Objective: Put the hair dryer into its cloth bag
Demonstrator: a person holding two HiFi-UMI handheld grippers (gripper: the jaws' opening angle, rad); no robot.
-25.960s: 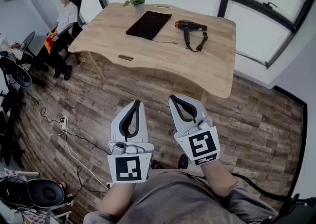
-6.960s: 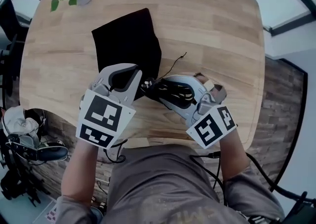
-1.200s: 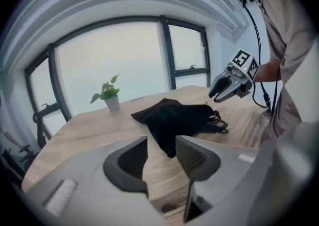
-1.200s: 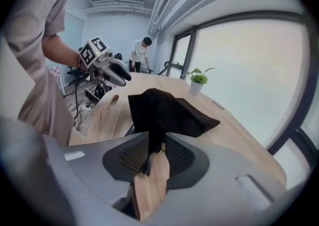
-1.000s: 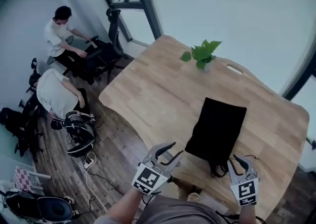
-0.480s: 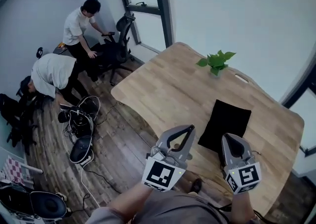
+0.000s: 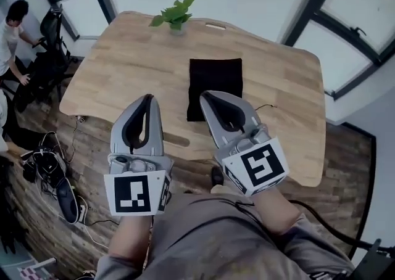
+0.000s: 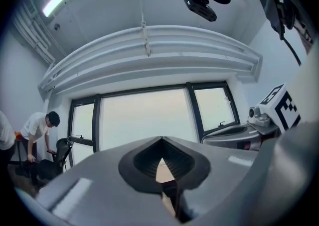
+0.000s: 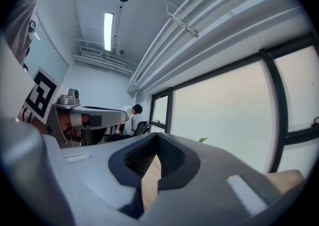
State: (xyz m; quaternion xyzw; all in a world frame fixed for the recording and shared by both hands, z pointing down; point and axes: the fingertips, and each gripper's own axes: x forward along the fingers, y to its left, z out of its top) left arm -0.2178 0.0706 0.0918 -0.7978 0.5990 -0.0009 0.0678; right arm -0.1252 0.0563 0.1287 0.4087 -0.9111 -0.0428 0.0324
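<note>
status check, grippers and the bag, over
Left gripper shut, empty. Right gripper shut, empty. Black bag flat on table, dryer not in sight. Nothing in the way.

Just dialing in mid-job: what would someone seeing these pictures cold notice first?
The two grippers fill the foreground of the head view, left gripper and right gripper, both shut and empty, held up in front of the near edge of the wooden table. Beyond them the black cloth bag lies flat mid-table, with no hair dryer in sight. A small potted plant stands at the far edge.
</note>
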